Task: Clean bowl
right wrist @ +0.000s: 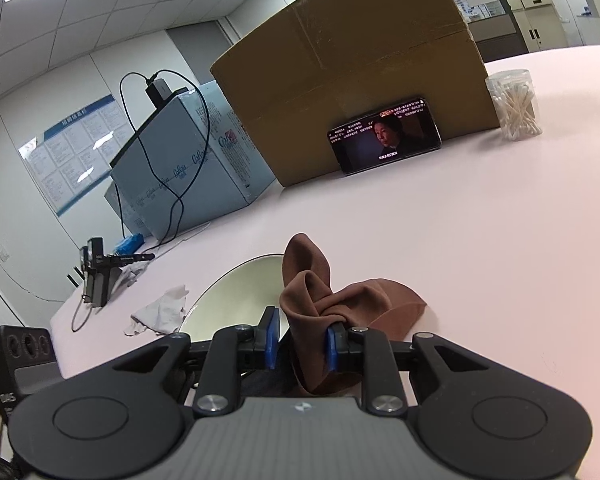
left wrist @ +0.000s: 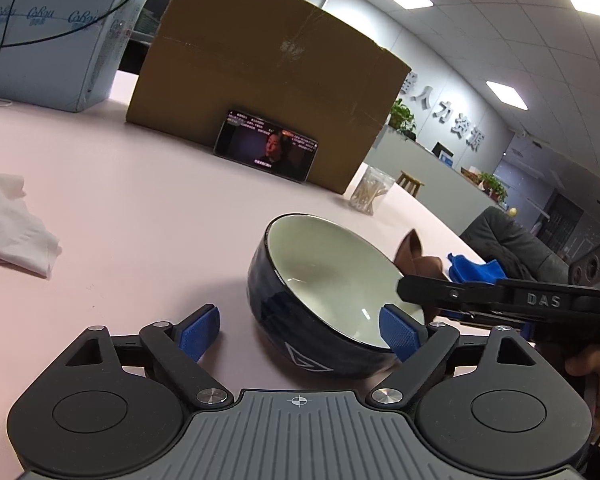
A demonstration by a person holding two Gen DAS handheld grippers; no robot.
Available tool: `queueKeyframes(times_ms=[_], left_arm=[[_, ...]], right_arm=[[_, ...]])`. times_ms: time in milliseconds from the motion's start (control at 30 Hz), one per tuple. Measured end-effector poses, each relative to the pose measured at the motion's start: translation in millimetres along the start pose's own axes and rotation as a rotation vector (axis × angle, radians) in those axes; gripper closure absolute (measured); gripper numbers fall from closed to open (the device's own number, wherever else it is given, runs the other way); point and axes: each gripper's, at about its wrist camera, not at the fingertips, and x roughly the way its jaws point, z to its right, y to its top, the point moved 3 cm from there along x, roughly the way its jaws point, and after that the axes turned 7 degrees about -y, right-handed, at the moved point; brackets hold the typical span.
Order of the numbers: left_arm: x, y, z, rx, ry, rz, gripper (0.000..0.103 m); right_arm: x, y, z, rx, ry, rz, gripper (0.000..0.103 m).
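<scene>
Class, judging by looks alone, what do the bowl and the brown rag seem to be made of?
Bowl: probably glazed ceramic; its dark blue outside and off-white inside are glossy and reflect the lights.
Brown rag: soft matte fabric, possibly microfibre; it bunches in limp folds where the right claw pinches it.

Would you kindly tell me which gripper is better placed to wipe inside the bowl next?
Right: the right gripper already clamps the brown cloth beside the bowl; the left gripper is open around it.
</scene>
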Motion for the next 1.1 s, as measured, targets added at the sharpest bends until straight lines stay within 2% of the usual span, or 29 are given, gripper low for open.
queueKeyframes(times_ms=[133, 500, 800, 933, 1100], left_arm=[[6, 5, 0, -0.005, -0.019, -0.023, 0.014], [10, 4, -4, -0.04, -0.059, -0.025, 0.014], [9, 3, -4, -0.044, -0.064, -0.021, 0.014], [9, 4, -4, -0.044, -0.065, -0.022, 0.014], [9, 3, -4, -0.041, -0.066, -0.022, 0.014]], right_arm=[[-12, -8, 7, 0.035, 0.053, 0.016, 0.079], [-22, -21, 2, 0.007, 0.106, 0.025, 0.085], [-21, -24, -1, -0.05, 0.041, -0.004, 0.092], [-25, -16, -2, -0.033, 0.052, 0.033, 0.092], [-17, -20, 4, -0.009, 0.04, -0.002, 0.093]])
